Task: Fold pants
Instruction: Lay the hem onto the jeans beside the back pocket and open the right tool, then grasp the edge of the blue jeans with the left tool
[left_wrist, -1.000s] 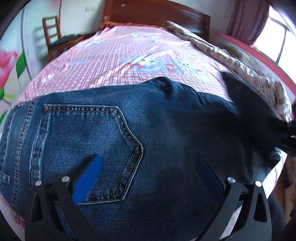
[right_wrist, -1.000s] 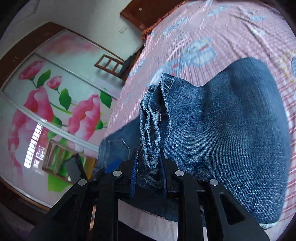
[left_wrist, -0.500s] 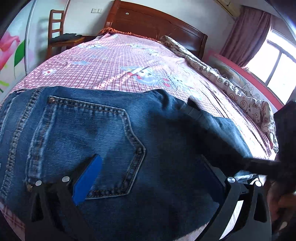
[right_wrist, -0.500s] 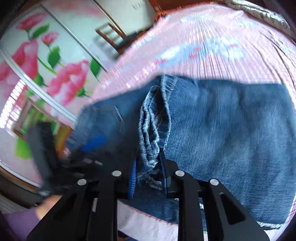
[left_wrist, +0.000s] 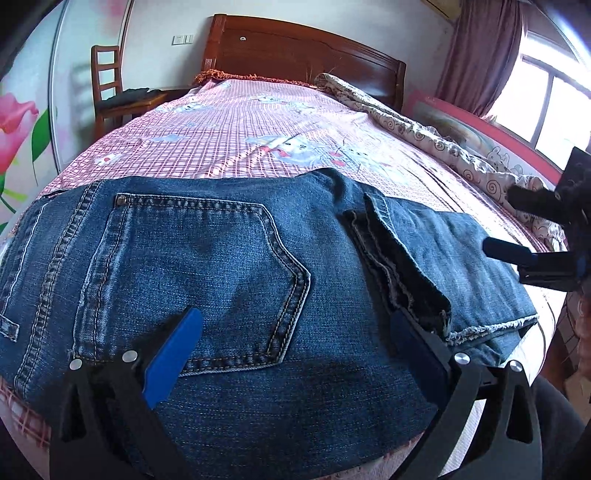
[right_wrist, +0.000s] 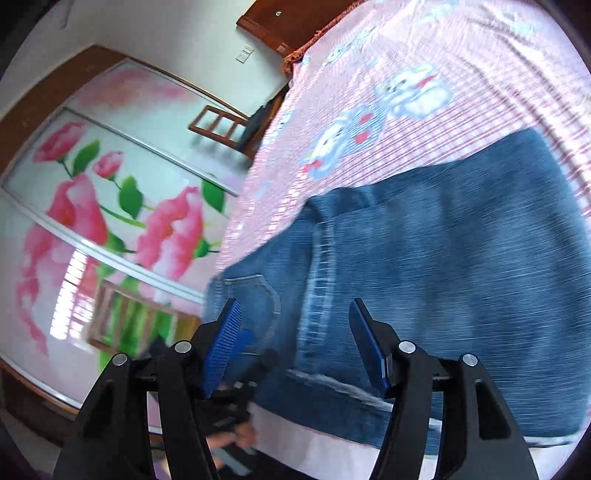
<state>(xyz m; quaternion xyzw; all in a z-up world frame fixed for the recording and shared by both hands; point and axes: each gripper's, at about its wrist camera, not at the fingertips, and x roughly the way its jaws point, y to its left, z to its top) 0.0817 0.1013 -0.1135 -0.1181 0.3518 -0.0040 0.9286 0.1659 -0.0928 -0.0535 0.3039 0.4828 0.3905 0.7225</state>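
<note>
Blue denim pants (left_wrist: 229, 266) lie folded on the near edge of the bed, back pocket (left_wrist: 207, 273) up. The leg ends (left_wrist: 424, 266) lie folded over the seat on the right, frayed hems showing. My left gripper (left_wrist: 291, 343) is open, its fingers spread just above the pants. My right gripper (right_wrist: 293, 332) is open and empty above the pants (right_wrist: 443, 266); it also shows in the left wrist view (left_wrist: 535, 236) at the far right, off the fabric. The right wrist view is motion-blurred.
The bed has a pink checked sheet (left_wrist: 258, 125), a wooden headboard (left_wrist: 303, 51) and a rolled quilt (left_wrist: 424, 125) along the right side. A wooden chair (left_wrist: 110, 85) stands at the left. A floral wardrobe door (right_wrist: 92, 221) is beyond the bed's left edge.
My right gripper carried the leg ends leftward over the seat, let them go and opened, then drew back to the right. My left gripper stayed open above the pocket.
</note>
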